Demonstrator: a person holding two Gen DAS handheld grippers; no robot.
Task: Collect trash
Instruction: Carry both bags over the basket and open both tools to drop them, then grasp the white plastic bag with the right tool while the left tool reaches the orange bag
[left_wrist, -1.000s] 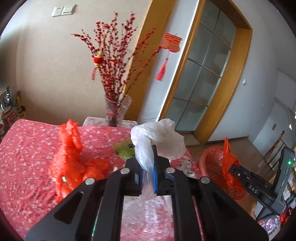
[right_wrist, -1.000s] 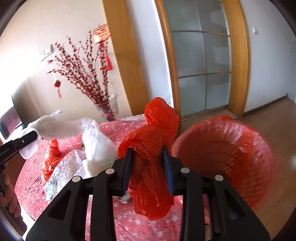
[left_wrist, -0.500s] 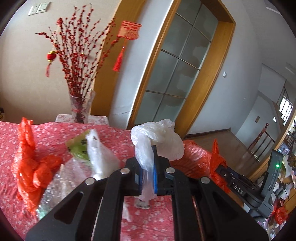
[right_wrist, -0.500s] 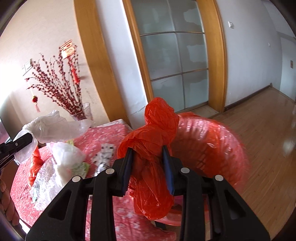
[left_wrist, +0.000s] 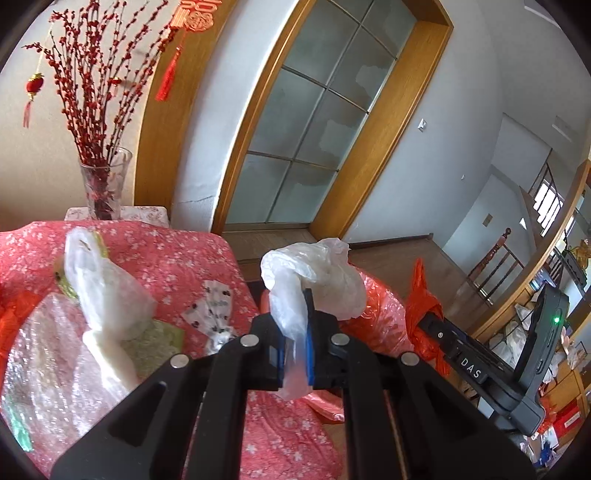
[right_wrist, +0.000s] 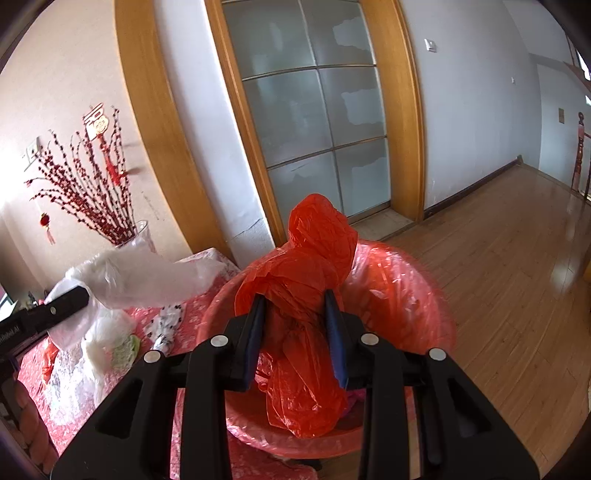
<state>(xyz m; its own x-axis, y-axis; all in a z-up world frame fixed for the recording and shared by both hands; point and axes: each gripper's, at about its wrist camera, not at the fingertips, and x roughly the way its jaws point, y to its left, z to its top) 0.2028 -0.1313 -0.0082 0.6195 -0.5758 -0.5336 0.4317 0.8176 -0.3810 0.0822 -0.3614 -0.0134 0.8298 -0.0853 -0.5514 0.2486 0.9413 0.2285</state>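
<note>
My left gripper (left_wrist: 295, 325) is shut on a crumpled white plastic bag (left_wrist: 310, 280), held above the right end of the table with the red flowered cloth (left_wrist: 177, 258). My right gripper (right_wrist: 294, 306) is shut on a twisted red plastic bag (right_wrist: 314, 251), which hangs over the mouth of the red-lined bin (right_wrist: 406, 295). The bin (left_wrist: 380, 306) stands just past the table's edge. More trash lies on the table: a white bag (left_wrist: 99, 291), bubble wrap (left_wrist: 48, 369), a dotted paper scrap (left_wrist: 214, 306) and a green wrapper (left_wrist: 159, 339).
A glass vase (left_wrist: 99, 184) with red branches stands at the table's far edge by the wall. Behind the bin is a wood-framed glass door (right_wrist: 314, 110). Wooden floor (right_wrist: 517, 295) stretches to the right of the bin.
Both grippers have swung right, away from the table's middle. The red bag has moved from beside the bin to over its mouth. The white bag has come nearer the bin.
</note>
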